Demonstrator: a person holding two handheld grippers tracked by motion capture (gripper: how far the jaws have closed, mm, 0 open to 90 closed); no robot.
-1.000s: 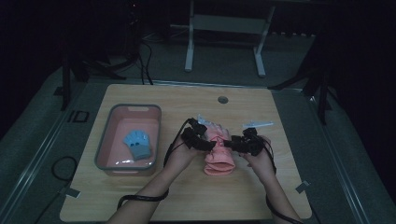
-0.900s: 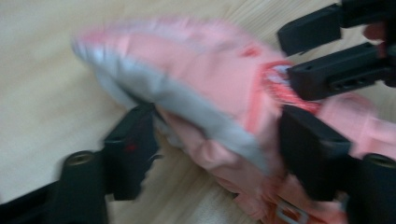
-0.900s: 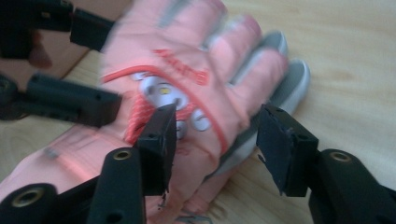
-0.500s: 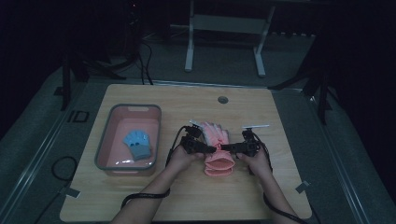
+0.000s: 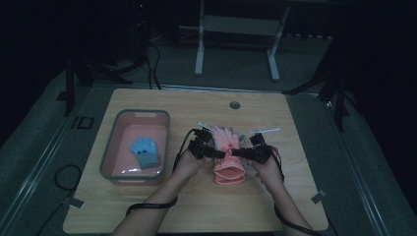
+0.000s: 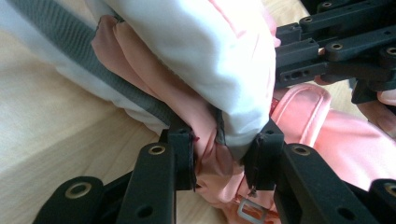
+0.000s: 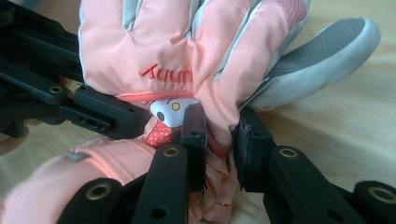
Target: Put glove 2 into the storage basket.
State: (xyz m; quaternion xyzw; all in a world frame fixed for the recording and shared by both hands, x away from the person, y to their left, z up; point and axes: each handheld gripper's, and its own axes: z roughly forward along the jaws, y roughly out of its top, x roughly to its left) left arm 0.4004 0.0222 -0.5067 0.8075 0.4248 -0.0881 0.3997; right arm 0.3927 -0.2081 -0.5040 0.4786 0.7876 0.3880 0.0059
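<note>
Both grippers — left gripper (image 5: pixel 220 153) and right gripper (image 5: pixel 239 152) — are clamped on the pink glove's (image 5: pixel 227 157) wrist (fabric bunched between jaws) near the desk's (image 5: pixel 196 206) centre.

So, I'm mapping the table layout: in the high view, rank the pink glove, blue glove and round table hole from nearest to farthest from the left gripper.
1. Pink glove, clamped in the left gripper.
2. Blue glove, left, in the tray.
3. Round table hole, near the far edge.
</note>
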